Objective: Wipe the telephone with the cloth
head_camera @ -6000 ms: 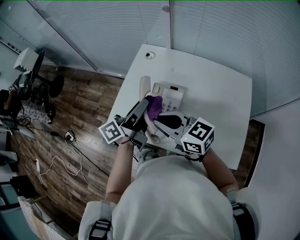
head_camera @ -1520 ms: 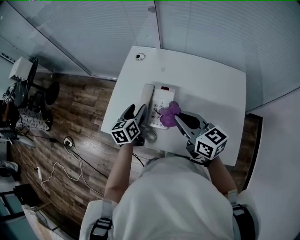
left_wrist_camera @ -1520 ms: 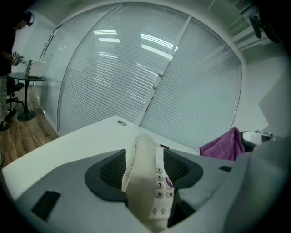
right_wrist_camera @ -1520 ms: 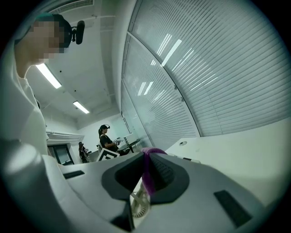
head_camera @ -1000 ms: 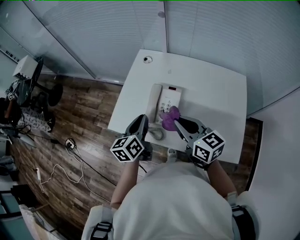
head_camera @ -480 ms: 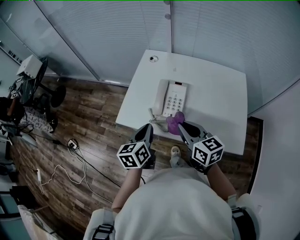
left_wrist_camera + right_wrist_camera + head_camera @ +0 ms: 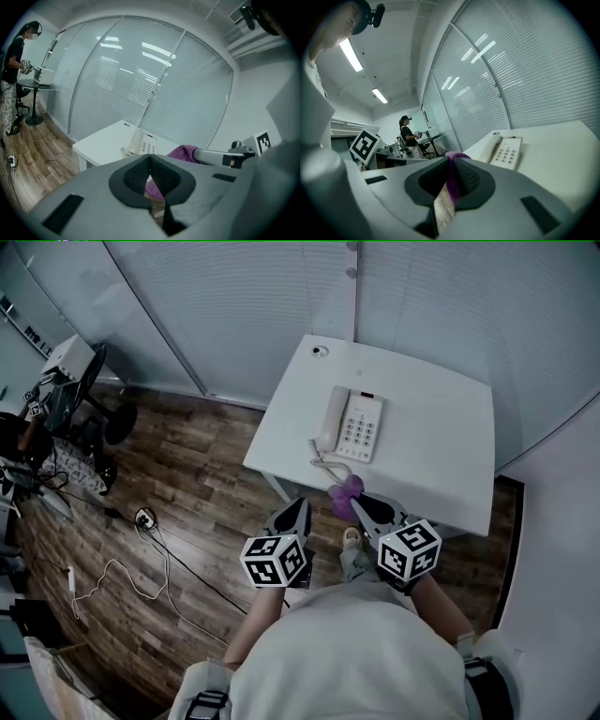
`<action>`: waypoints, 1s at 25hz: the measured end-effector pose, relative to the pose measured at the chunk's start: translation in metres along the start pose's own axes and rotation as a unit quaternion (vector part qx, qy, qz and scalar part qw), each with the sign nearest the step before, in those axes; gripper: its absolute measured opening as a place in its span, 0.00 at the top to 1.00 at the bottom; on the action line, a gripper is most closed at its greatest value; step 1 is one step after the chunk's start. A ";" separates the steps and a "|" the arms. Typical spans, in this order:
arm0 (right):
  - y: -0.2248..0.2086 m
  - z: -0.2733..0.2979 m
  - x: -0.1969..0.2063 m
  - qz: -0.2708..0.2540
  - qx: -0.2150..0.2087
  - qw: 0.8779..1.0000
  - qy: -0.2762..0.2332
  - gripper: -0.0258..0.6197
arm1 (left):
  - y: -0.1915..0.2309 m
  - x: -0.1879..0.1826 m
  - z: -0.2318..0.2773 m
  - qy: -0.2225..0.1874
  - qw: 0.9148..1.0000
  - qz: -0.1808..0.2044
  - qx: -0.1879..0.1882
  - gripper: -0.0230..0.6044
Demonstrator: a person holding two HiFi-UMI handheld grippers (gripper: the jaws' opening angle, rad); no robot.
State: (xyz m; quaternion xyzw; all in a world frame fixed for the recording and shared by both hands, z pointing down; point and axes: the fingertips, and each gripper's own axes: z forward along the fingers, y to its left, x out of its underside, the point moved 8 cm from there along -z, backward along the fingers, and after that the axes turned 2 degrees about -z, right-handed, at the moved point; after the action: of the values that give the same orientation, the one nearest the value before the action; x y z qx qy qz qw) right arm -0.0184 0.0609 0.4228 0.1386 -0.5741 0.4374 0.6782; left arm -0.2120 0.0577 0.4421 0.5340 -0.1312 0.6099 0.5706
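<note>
The white telephone point(image 7: 352, 422) lies on the white table point(image 7: 441, 427) with its handset in the cradle and its coiled cord point(image 7: 327, 463) near the front edge. My right gripper point(image 7: 360, 506) is shut on the purple cloth point(image 7: 345, 493), held in the air just off the table's front edge. In the right gripper view the cloth point(image 7: 452, 174) is pinched between the jaws and the telephone point(image 7: 506, 150) lies ahead. My left gripper point(image 7: 300, 508) is shut and holds nothing, beside the right one. The left gripper view shows its jaws closed, with the telephone point(image 7: 141, 143) and cloth point(image 7: 181, 152) beyond.
Blinds behind glass walls enclose the table on the far sides. A round grommet point(image 7: 321, 351) sits in the table's far left corner. Cables and a socket point(image 7: 143, 517) lie on the wood floor at left. Another person point(image 7: 13, 77) stands by a small table far left.
Both grippers have drawn back from the telephone to beyond the table's front edge. The cloth came away with the right gripper. The left jaws have closed.
</note>
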 end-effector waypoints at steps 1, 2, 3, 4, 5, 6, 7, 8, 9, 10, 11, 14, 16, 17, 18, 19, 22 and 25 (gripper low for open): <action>0.006 -0.001 0.001 -0.002 -0.004 1.000 0.001 0.89 | -0.001 0.002 -0.006 0.000 1.000 0.004 -0.001 0.93; 0.012 -0.002 0.002 -0.005 -0.007 1.000 0.001 0.89 | -0.002 0.004 -0.012 0.000 1.000 0.009 -0.002 0.93; 0.018 -0.003 0.003 -0.007 -0.011 1.000 0.001 0.89 | -0.003 0.005 -0.018 0.001 1.000 0.014 -0.003 0.93; 0.023 -0.004 0.004 -0.009 -0.015 1.000 0.001 0.89 | -0.003 0.007 -0.022 0.001 1.000 0.017 -0.006 0.93; 0.027 -0.005 0.006 -0.010 -0.019 1.000 0.002 0.89 | -0.004 0.010 -0.027 0.000 1.000 0.019 -0.008 0.93; 0.031 -0.006 0.008 -0.012 -0.023 1.000 0.004 0.89 | -0.004 0.012 -0.031 -0.001 1.000 0.019 -0.011 0.93; 0.035 -0.006 0.009 -0.014 -0.026 1.000 0.005 0.89 | -0.003 0.014 -0.035 -0.002 1.000 0.017 -0.014 0.93; 0.039 -0.007 0.011 -0.016 -0.029 0.999 0.007 0.89 | -0.003 0.016 -0.040 -0.003 1.000 0.014 -0.016 0.93; 0.043 -0.007 0.012 -0.017 -0.031 0.999 0.007 0.89 | -0.003 0.018 -0.044 -0.003 1.000 0.013 -0.017 0.93; 0.047 -0.008 0.014 -0.018 -0.032 0.999 0.007 0.89 | -0.003 0.020 -0.048 -0.003 1.000 0.012 -0.018 0.93; 0.051 -0.009 0.015 -0.019 -0.033 0.999 0.006 0.89 | -0.003 0.022 -0.052 -0.004 1.000 0.013 -0.020 0.93; 0.059 -0.014 0.018 -0.023 -0.035 0.999 0.003 0.89 | -0.004 0.027 -0.061 -0.006 1.000 0.016 -0.025 0.93; 0.063 -0.018 0.019 -0.026 -0.036 0.999 0.000 0.89 | -0.006 0.030 -0.066 -0.009 0.999 0.016 -0.028 0.93; 0.065 -0.020 0.020 -0.027 -0.036 0.999 -0.001 0.89 | -0.007 0.032 -0.069 -0.010 0.999 0.016 -0.029 0.93; 0.067 -0.023 0.021 -0.028 -0.036 0.999 -0.003 0.89 | -0.008 0.034 -0.071 -0.011 0.999 0.016 -0.030 0.93; 0.068 -0.025 0.022 -0.028 -0.036 0.999 -0.005 0.89 | -0.009 0.036 -0.073 -0.011 0.999 0.016 -0.031 0.93; 0.069 -0.029 0.025 -0.028 -0.038 0.999 -0.008 0.89 | -0.011 0.041 -0.076 -0.010 0.999 0.017 -0.032 0.93; 0.072 -0.032 0.028 -0.037 -0.043 0.998 -0.005 0.89 | -0.011 0.044 -0.078 -0.011 0.999 0.013 -0.032 0.93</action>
State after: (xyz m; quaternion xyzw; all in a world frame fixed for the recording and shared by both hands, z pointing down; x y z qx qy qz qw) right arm -0.0531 0.1372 0.4157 0.1324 -0.5900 0.3857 0.6968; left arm -0.2321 0.1460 0.4409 0.5202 -0.1638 0.6068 0.5782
